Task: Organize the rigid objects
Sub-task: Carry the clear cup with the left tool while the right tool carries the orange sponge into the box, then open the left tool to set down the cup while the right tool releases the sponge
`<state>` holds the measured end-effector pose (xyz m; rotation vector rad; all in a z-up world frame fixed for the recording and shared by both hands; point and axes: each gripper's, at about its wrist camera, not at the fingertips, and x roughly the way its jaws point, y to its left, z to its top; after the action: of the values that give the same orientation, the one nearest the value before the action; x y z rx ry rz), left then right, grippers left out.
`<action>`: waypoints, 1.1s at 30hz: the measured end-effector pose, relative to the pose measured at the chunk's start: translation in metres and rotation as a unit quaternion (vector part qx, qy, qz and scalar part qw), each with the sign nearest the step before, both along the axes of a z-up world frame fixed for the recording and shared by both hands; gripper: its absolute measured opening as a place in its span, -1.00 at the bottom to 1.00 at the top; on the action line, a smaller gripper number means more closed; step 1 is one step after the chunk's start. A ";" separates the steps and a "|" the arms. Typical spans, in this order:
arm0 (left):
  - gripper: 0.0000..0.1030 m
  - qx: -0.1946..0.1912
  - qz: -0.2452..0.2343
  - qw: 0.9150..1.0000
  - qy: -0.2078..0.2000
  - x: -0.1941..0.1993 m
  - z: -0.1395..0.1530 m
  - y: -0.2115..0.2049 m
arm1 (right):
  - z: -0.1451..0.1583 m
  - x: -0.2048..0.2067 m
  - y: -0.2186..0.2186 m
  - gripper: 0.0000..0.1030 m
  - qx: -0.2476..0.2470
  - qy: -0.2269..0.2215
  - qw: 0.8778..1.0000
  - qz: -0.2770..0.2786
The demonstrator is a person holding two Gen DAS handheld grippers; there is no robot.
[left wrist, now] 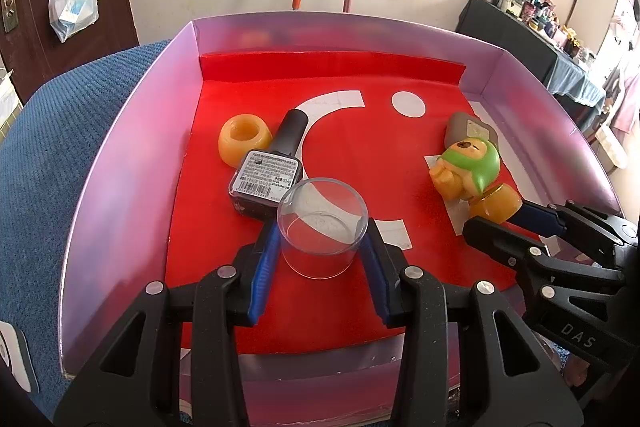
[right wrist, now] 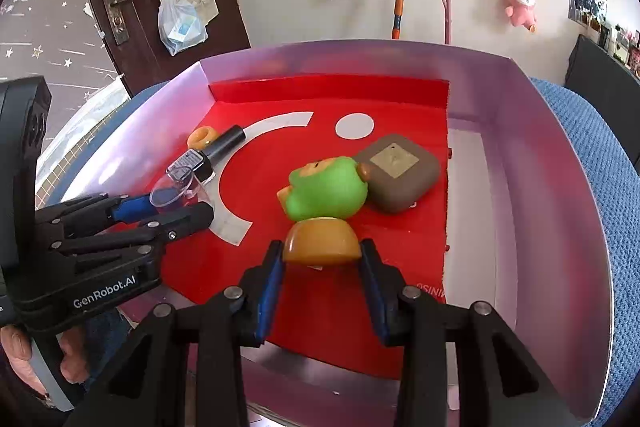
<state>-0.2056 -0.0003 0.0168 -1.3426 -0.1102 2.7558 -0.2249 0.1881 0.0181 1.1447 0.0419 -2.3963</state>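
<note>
Cup (left wrist: 322,227) in tray (left wrist: 120,163) before bottle (left wrist: 268,171), ring (left wrist: 244,142) left, figurine (left wrist: 472,167) right

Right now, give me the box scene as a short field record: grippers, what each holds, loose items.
container: box with red liner
left gripper: closed on clear cup, cup upright
right gripper: closed on orange base of green toy, toy lying on liner
loose items: orange ring, dark bottle lying down, brown case
contacts: bottle beside ring; toy's head against case
</note>
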 end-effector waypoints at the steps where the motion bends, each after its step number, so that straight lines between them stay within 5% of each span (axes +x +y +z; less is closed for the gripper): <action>1: -0.25 0.000 0.000 1.000 0.000 0.000 0.000 0.000 | 0.000 0.000 0.000 -0.22 0.000 0.000 1.000 0.000; 16: -0.21 -0.008 0.004 1.000 -0.004 0.003 0.000 0.002 | 0.000 0.003 0.001 -0.07 -0.003 -0.001 1.000 0.001; 19: 0.13 -0.003 0.006 1.000 -0.005 0.004 0.000 0.000 | 0.001 0.003 0.001 -0.06 -0.004 -0.002 1.000 0.000; 33: 0.33 0.002 0.004 1.000 -0.003 0.012 0.004 0.000 | 0.008 0.018 0.009 0.13 -0.011 0.005 1.000 0.000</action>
<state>-0.1932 0.0002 0.0211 -1.3529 -0.1226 2.7569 -0.2066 0.1967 0.0263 1.1223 0.0182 -2.3966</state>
